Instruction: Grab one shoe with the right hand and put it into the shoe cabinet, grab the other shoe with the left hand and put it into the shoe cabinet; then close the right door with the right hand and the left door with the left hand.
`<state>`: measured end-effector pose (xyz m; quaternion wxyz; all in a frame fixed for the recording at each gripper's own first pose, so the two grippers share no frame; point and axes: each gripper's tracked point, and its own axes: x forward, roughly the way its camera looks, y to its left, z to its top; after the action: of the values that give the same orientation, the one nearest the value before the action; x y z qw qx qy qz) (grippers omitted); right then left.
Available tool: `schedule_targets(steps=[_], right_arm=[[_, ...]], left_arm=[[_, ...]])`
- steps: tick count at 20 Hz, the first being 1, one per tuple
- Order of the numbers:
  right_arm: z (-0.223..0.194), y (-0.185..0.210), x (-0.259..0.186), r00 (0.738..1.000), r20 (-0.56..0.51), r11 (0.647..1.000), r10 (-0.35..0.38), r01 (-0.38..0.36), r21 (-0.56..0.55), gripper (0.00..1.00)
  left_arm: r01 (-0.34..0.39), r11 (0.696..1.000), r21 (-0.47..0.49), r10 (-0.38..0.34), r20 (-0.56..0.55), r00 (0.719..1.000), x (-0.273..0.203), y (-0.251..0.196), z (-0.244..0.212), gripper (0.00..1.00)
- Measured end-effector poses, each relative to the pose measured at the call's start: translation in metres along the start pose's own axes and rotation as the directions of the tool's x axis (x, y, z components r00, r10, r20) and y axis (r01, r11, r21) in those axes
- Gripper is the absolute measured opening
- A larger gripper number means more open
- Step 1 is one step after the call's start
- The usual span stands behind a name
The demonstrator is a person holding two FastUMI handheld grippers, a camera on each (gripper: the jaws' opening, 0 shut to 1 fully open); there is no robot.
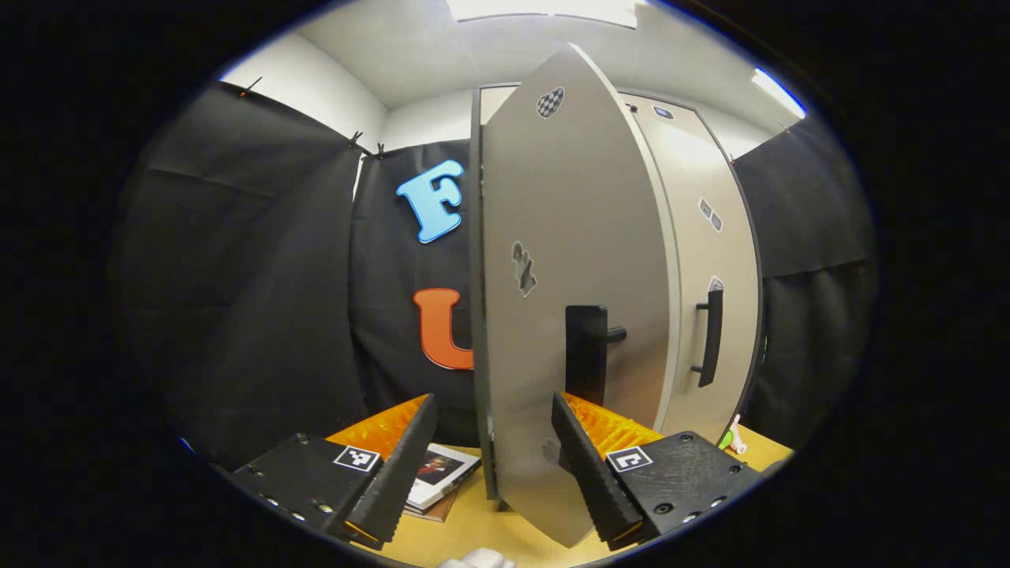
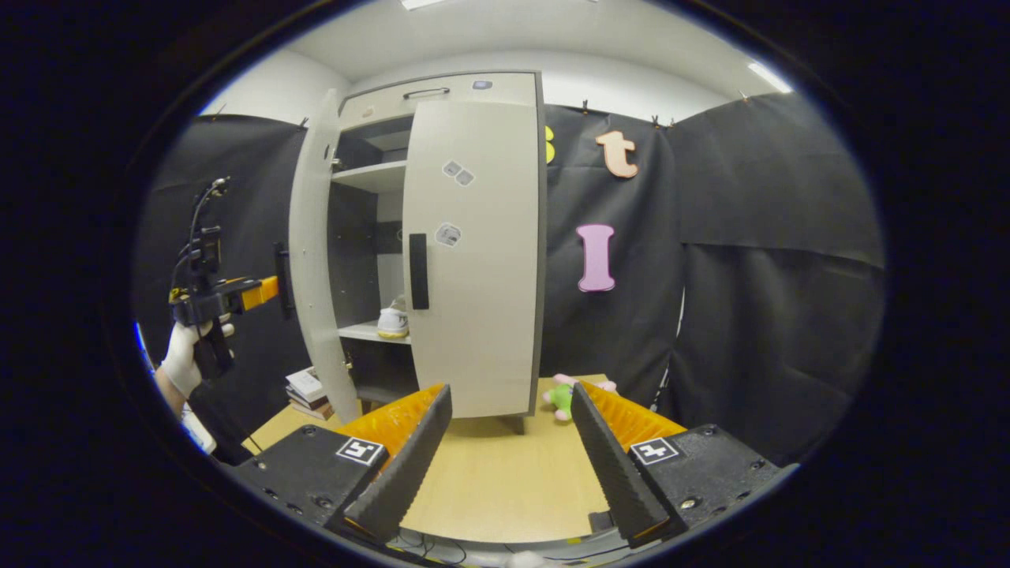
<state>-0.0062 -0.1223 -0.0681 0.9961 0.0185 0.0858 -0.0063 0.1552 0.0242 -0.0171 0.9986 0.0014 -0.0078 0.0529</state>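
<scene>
A: So, where are we?
B: A shoe sits on the cabinet shelf; right door shut, left door ajar.
A: Grippers?
B: Left gripper and right gripper both spread, empty

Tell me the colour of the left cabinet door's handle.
Black. The handle on the left door shows best in the left gripper view.

shoe half hidden behind right door, second shoe unseen
</scene>
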Motion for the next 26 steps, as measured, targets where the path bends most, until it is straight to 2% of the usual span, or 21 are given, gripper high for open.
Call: schedule_targets(steps=[1, 2, 6, 9, 11, 12, 13, 14, 18, 21, 22, 24, 25, 26], right_arm=[[0.001, -0.005, 0.002, 1.000, -0.002, 1.000, 0.008, -0.008, -0.002, 0.97], [0.001, -0.011, 0.004, 1.000, -0.002, 1.000, 0.016, -0.016, -0.005, 0.98], [0.005, -0.028, 0.015, 0.999, 0.005, 0.999, 0.039, -0.039, -0.008, 0.98], [0.009, -0.031, 0.021, 0.998, 0.010, 0.998, 0.060, -0.060, -0.005, 0.98], [0.011, -0.027, 0.022, 0.997, 0.013, 0.997, 0.073, -0.073, -0.010, 0.98], [0.013, -0.025, 0.023, 0.997, 0.016, 0.997, 0.079, -0.079, -0.012, 0.99], [0.014, -0.022, 0.023, 0.996, 0.018, 0.996, 0.085, -0.085, -0.014, 0.99], [0.014, -0.018, 0.023, 0.996, 0.019, 0.996, 0.089, -0.089, -0.015, 0.98], [0.020, 0.000, 0.023, 0.993, 0.032, 0.994, 0.110, -0.110, -0.007, 0.98], [0.025, 0.013, 0.021, 0.992, 0.045, 0.993, 0.118, -0.118, -0.009, 0.97], [0.027, 0.018, 0.021, 0.991, 0.050, 0.993, 0.121, -0.120, -0.009, 0.99], [0.033, 0.026, 0.019, 0.990, 0.063, 0.992, 0.123, -0.123, -0.004, 0.99], [0.036, 0.030, 0.019, 0.990, 0.070, 0.992, 0.124, -0.125, -0.002, 0.99], [0.039, 0.033, 0.019, 0.989, 0.078, 0.992, 0.124, -0.124, -0.005, 0.99]], left_arm=[[-0.012, 1.000, 0.000, 0.012, -0.009, 1.000, 0.006, -0.009, -0.001, 0.82], [-0.018, 1.000, -0.005, 0.018, -0.008, 1.000, 0.010, -0.018, 0.002, 0.97], [-0.021, 1.000, 0.001, 0.021, -0.029, 0.999, 0.012, -0.047, -0.002, 0.96], [-0.028, 0.999, 0.015, 0.029, -0.043, 0.999, 0.008, -0.050, -0.004, 0.96], [-0.030, 0.999, 0.010, 0.031, -0.042, 0.999, 0.001, -0.049, -0.003, 1.00], [-0.028, 1.000, 0.003, 0.028, -0.042, 0.999, -0.001, -0.049, -0.004, 0.96], [-0.022, 1.000, -0.004, 0.021, -0.043, 0.999, -0.005, -0.051, -0.003, 1.00], [-0.022, 1.000, -0.009, 0.022, -0.044, 0.999, -0.010, -0.050, -0.002, 0.96], [-0.008, 1.000, -0.006, 0.008, -0.053, 0.999, -0.029, -0.045, 0.002, 0.96], [0.024, 0.999, -0.026, -0.026, -0.063, 0.998, -0.042, -0.051, 0.005, 0.96], [0.035, 0.999, -0.035, -0.038, -0.061, 0.997, -0.046, -0.053, 0.007, 1.00], [0.052, 0.998, -0.041, -0.055, -0.061, 0.997, -0.057, -0.056, 0.012, 1.00], [0.056, 0.998, -0.042, -0.058, -0.059, 0.997, -0.063, -0.055, 0.015, 0.96], [0.060, 0.997, -0.043, -0.062, -0.058, 0.996, -0.068, -0.054, 0.017, 1.00]])
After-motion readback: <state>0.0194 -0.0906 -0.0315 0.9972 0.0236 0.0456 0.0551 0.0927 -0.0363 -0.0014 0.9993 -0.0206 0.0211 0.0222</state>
